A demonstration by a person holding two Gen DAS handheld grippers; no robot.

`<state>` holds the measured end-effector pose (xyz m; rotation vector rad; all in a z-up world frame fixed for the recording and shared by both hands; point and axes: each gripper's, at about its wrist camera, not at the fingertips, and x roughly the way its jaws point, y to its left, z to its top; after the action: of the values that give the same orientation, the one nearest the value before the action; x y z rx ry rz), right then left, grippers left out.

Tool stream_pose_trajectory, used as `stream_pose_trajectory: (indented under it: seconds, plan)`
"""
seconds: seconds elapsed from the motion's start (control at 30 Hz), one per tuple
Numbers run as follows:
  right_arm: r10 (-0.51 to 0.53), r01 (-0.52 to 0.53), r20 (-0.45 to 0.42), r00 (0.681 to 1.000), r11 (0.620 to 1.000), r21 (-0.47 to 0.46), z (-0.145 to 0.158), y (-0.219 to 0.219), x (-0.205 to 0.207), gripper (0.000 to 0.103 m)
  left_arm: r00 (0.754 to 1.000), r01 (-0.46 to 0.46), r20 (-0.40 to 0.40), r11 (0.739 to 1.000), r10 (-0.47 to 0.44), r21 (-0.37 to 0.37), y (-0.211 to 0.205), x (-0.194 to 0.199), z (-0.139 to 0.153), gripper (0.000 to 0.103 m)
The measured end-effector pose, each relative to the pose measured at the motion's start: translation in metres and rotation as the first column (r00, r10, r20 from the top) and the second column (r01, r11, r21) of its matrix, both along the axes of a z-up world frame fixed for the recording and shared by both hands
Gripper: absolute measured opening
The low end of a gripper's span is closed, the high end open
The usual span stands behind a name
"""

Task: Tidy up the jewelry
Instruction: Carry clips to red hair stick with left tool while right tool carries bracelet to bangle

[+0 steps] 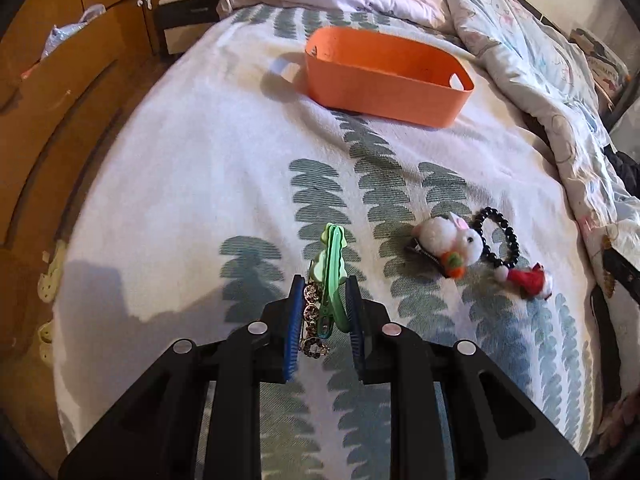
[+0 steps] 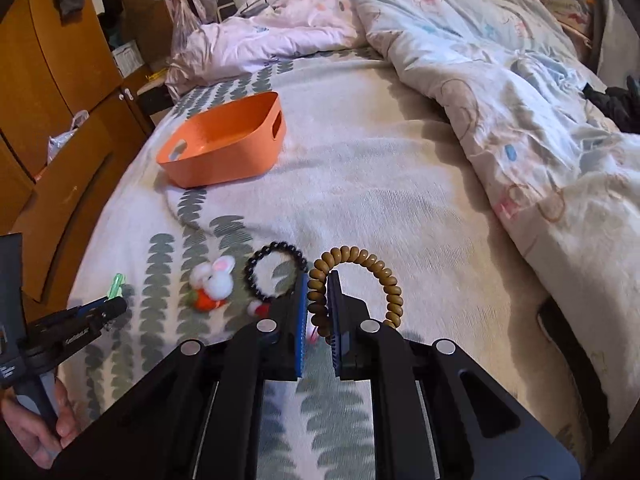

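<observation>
— Two grippers, both loaded. The left gripper (image 1: 325,300) is closed down narrow on a green hair clip (image 1: 331,264), with a small rhinestone piece (image 1: 311,320) pinched in beside it against the left pad.

— And the other one?

— The right gripper (image 2: 318,308) is squeezed shut on a brown bead bracelet (image 2: 356,276); the loop arches out past the right finger, free of the bed.

— How would you say those handle?

— Light, all of them. The clip looks like stiff plastic, gripped across its flat sides, so I'd expect it to sit firm. The rhinestone piece seems loose and dangly, only partly caught, so I'd guess it could slip. The bracelet looks strung on elastic; taken by a few beads it will swing.

— What's left on the bed?

— A fluffy white rabbit clip (image 1: 450,242) touching a black bead bracelet (image 1: 498,236), and a little red charm (image 1: 528,278) at the bracelet's near end. Soft pompom, so I'd go for the metal clip under it.

— Where does it all go?

— Probably the orange basket (image 1: 384,92), well beyond on the leaf-print bedspread (image 1: 200,168). I can't see anything in it.
</observation>
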<state>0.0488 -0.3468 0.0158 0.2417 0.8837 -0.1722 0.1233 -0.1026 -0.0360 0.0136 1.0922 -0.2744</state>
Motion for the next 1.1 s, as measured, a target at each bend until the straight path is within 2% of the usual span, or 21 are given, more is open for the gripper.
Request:
stream_pose_trajectory:
  seconds: [0.17, 0.57, 0.87, 1.1]
  plan:
    - [0.014, -0.015, 0.048, 0.999, 1.0, 0.009, 0.023, 0.023, -0.03, 0.011, 0.999, -0.013, 0.043, 1.0, 0.011, 0.029, 0.012, -0.021, 0.017, 0.021]
    - [0.015, -0.016, 0.083, 0.996, 1.0, 0.016, 0.037, 0.057, -0.101, 0.011, 0.994, -0.037, 0.108, 0.998, 0.032, 0.046, 0.038, -0.078, 0.039, 0.021]
    - [0.011, -0.013, 0.073, 0.997, 0.999, 0.038, 0.022, 0.072, -0.155, 0.011, 0.99, -0.045, 0.137, 0.997, 0.036, 0.067, 0.051, -0.125, 0.035, 0.021]
    - [0.014, -0.015, 0.068, 0.998, 1.0, 0.026, 0.009, 0.086, -0.188, 0.011, 0.99, -0.064, 0.129, 0.994, 0.053, 0.086, 0.063, -0.15, 0.018, 0.021]
